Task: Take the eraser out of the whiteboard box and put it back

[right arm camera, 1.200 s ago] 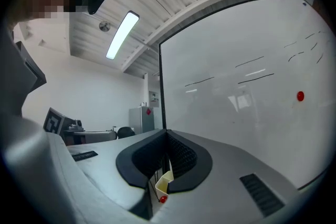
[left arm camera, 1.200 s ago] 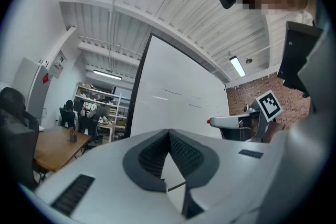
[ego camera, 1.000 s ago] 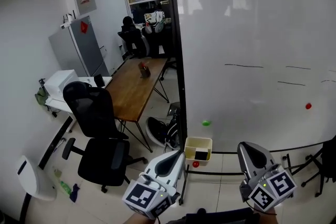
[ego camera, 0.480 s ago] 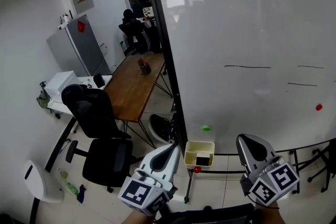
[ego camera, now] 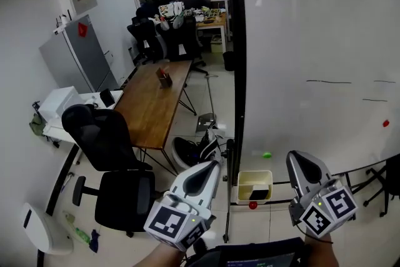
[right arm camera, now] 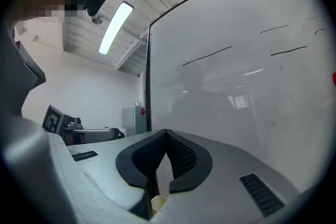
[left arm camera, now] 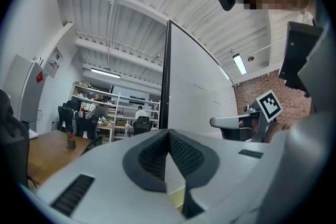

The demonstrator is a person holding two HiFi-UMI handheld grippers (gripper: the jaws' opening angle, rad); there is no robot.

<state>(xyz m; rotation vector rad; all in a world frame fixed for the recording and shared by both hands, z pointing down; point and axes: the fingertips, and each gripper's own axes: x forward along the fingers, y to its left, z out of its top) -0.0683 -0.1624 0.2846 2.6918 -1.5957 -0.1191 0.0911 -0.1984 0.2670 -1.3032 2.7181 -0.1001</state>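
A pale yellow whiteboard box (ego camera: pixel 253 179) hangs at the bottom left corner of the whiteboard (ego camera: pixel 312 40). A dark eraser (ego camera: pixel 261 187) lies inside it. My left gripper (ego camera: pixel 211 166) is held level to the left of the box, apart from it, shut and empty. My right gripper (ego camera: pixel 297 158) is to the right of the box, also shut and empty. In the left gripper view the left gripper (left arm camera: pixel 168 132) has its jaws together at the tip. The right gripper view shows the right gripper (right arm camera: pixel 167 132) the same way, facing the board.
A red magnet (ego camera: pixel 252 204) sits below the box and a green magnet (ego camera: pixel 267 155) above it. Left of the board's black frame (ego camera: pixel 233 72) are a wooden table (ego camera: pixel 153 103), black office chairs (ego camera: pixel 109 153) and shoes (ego camera: pixel 190 153) on the floor.
The view has swung: the board's edge and the box have shifted right in the picture and more of the room behind shows. Both grippers stay shut and move along with the person.
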